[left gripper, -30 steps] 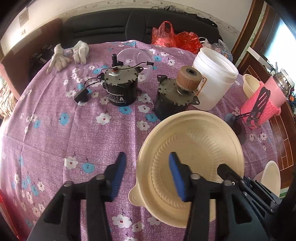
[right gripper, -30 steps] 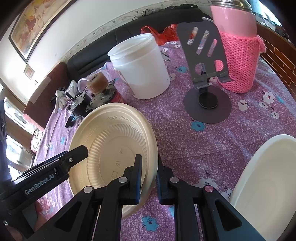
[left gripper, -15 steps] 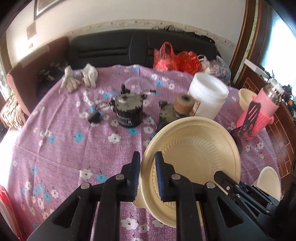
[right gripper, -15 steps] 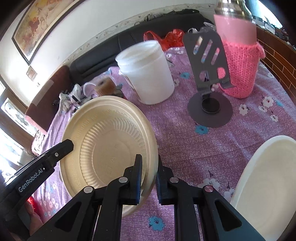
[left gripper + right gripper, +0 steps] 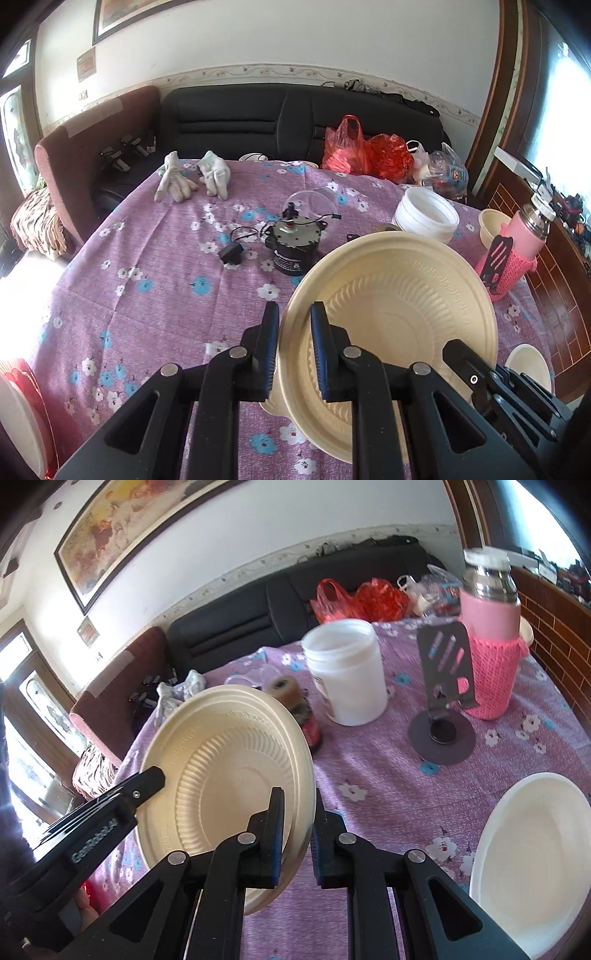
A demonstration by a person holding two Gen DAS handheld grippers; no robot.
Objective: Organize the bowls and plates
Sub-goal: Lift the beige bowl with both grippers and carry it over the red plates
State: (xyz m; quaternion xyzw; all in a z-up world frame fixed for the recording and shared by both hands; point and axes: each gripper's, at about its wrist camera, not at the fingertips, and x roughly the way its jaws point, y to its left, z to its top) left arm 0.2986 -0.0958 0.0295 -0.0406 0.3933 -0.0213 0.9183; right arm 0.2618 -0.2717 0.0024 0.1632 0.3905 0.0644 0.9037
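A: From the left wrist: the left gripper [image 5: 293,350] has just clenched on the near rim of the cream plate [image 5: 399,306], tilted above the worktop [image 5: 147,295]; bare cloth lies left.

B: From the right wrist: the right gripper [image 5: 298,840] clamps its opposite rim; a white bowl [image 5: 532,864] sits just beside, right.

Sunlit living room.
Black sofa [image 5: 295,110] against a white wall [image 5: 295,37]; framed painting [image 5: 147,531] above; bright window [image 5: 565,118] at right.
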